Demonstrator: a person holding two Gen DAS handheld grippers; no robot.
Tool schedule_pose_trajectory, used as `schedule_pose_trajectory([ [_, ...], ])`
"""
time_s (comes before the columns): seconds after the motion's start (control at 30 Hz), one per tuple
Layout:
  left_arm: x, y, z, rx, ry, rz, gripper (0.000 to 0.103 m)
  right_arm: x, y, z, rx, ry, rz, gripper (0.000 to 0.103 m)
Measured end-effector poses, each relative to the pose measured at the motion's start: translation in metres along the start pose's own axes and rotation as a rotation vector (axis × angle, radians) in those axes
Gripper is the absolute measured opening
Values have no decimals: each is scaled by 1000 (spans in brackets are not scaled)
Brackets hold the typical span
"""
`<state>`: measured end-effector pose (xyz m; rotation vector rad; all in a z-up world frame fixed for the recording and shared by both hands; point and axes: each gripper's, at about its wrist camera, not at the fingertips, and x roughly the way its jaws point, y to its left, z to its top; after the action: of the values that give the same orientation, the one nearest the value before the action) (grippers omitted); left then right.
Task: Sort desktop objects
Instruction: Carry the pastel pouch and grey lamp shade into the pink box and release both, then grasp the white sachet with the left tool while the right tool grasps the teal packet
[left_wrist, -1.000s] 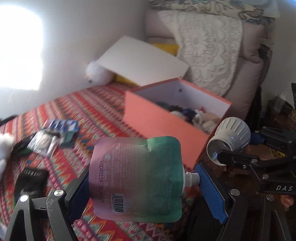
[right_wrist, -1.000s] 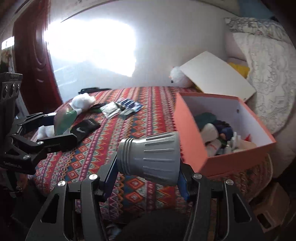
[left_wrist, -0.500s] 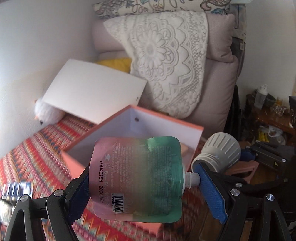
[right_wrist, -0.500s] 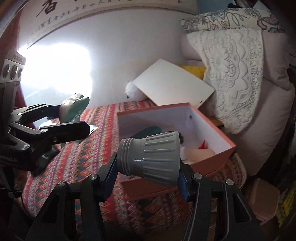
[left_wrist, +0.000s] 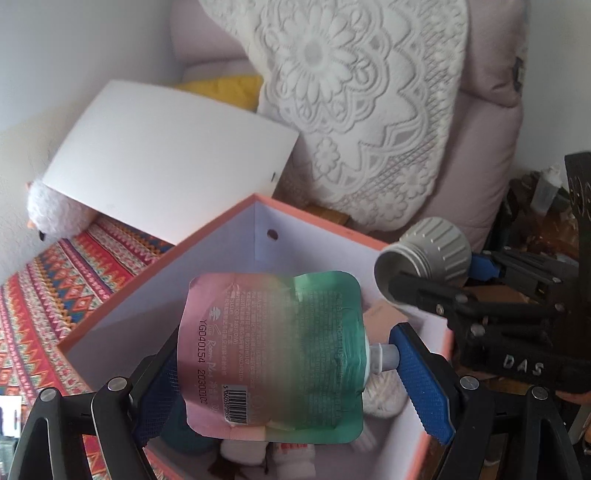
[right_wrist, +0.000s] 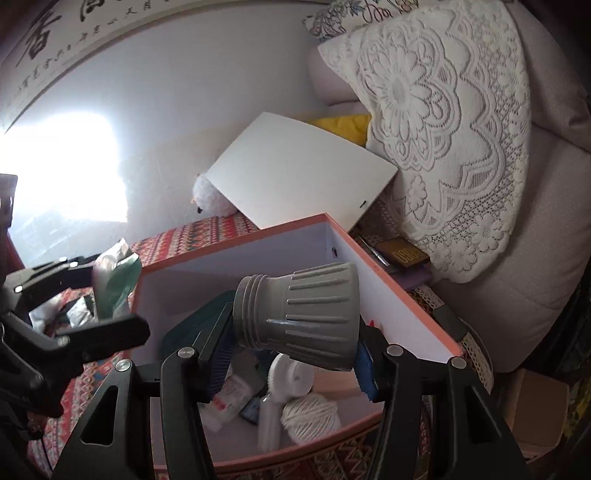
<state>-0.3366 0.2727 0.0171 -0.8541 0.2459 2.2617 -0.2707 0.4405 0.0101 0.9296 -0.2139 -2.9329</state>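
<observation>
My left gripper (left_wrist: 280, 373) is shut on a pink-and-green spouted pouch (left_wrist: 273, 354), gripped end to end, its spout against the blue right pad. The pouch hangs over the open orange box (left_wrist: 110, 310). My right gripper (right_wrist: 291, 350) is shut on a grey ribbed cap-shaped piece (right_wrist: 306, 317), held above the same orange box (right_wrist: 406, 310). In the left wrist view that grey piece (left_wrist: 424, 251) and the right gripper show at the right, over the box's far corner. In the right wrist view the pouch (right_wrist: 114, 280) shows at the left.
Inside the box lie a ball of white string (right_wrist: 310, 417), a white roll (right_wrist: 291, 376), a teal item (right_wrist: 195, 325) and small packets. A white box lid (left_wrist: 162, 151) leans on the wall by a white plush toy (left_wrist: 55, 214). Lace-covered cushions (left_wrist: 351, 92) stand behind. The patterned cloth (left_wrist: 48, 288) covers the surface.
Both grippers have swept sideways from the cloth with its scattered items to above the orange box, each keeping its hold. The box now fills the lower part of both views.
</observation>
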Motion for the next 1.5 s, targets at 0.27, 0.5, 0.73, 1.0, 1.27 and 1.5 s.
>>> schedule_pose_trajectory([
  [0.27,30,0,2,4,-10,53,92,53,-22,3,42,44,-18,64],
  [0.5,12,-9,5,22,-56,116,102,50,-30,-6,87,36,-53,96],
  [0.73,-33,-13,-10,-4,-75,142,102,7,-18,-14,86,28,-74,96],
  [1.0,-107,-7,-69,-42,-78,160,102,-58,23,-41,65,22,-85,96],
  [1.27,-178,19,-144,-111,-63,203,102,-104,89,-87,31,57,-46,97],
  [1.5,-236,61,-205,-208,-75,281,102,-117,162,-109,-39,88,14,98],
])
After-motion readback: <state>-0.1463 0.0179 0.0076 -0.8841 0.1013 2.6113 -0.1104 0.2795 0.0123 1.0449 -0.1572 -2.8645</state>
